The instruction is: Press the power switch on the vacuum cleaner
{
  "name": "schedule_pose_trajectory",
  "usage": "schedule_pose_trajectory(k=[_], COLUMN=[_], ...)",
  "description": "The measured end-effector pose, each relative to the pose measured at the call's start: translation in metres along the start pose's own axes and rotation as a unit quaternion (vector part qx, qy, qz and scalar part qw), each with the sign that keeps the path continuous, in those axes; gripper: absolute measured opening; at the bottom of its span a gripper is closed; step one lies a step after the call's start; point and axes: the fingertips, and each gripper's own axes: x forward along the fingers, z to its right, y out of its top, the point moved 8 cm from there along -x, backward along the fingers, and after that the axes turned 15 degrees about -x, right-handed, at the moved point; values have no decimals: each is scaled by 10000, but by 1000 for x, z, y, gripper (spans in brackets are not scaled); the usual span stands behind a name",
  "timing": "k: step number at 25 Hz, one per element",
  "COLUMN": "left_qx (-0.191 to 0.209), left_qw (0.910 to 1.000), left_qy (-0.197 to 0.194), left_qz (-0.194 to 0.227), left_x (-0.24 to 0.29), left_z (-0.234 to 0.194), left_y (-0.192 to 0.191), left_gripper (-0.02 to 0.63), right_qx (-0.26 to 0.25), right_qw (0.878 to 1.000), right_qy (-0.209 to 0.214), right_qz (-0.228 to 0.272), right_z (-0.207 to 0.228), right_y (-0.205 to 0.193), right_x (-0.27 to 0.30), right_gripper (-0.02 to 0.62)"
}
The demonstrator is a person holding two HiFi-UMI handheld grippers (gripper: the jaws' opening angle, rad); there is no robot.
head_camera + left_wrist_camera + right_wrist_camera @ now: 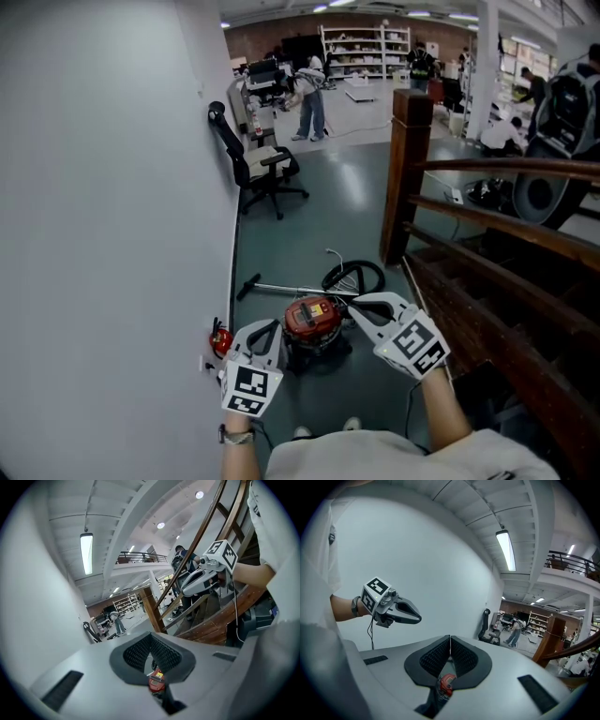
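Observation:
The red canister vacuum cleaner (312,319) sits on the grey floor below me, between both grippers. My left gripper (273,324) hangs above its left side, jaws shut and empty. To the vacuum's right my right gripper (355,305) hovers, also shut on nothing. In the left gripper view the closed pads (140,651) meet, and the vacuum (157,682) shows under them; the right gripper (184,591) appears at upper right. The right gripper view shows its own closed pads (461,656) over the vacuum (446,682), with the left gripper (418,618) at left. Neither gripper touches the vacuum.
A white wall (112,206) runs along the left. A dark wooden stair rail and post (405,178) close the right side. The vacuum's hose (354,276) and wand (281,289) lie behind it. A small red object (221,341) sits by the wall. An office chair (261,171) and people stand farther back.

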Motion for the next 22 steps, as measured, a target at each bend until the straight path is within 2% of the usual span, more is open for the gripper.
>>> schedule_pose_trajectory(k=[10,18,22], left_qx=[47,220,169], left_qw=[9999,9993,9989], left_qy=[-146,-222,-307], left_qz=[22,200,325], left_x=[-30,-46,-52], left_z=[-28,-43,-42], left_y=[-5,13,21], left_gripper=[2,2,2], right_qx=[-291,-366,-368], right_qw=[9994,9991,9990], right_qy=[-87,-150,-165], right_qz=[-194,-155,-169], right_z=[-29,-39,-41], right_y=[34,56,61], right_x=[15,21,23], right_gripper=[29,29,29])
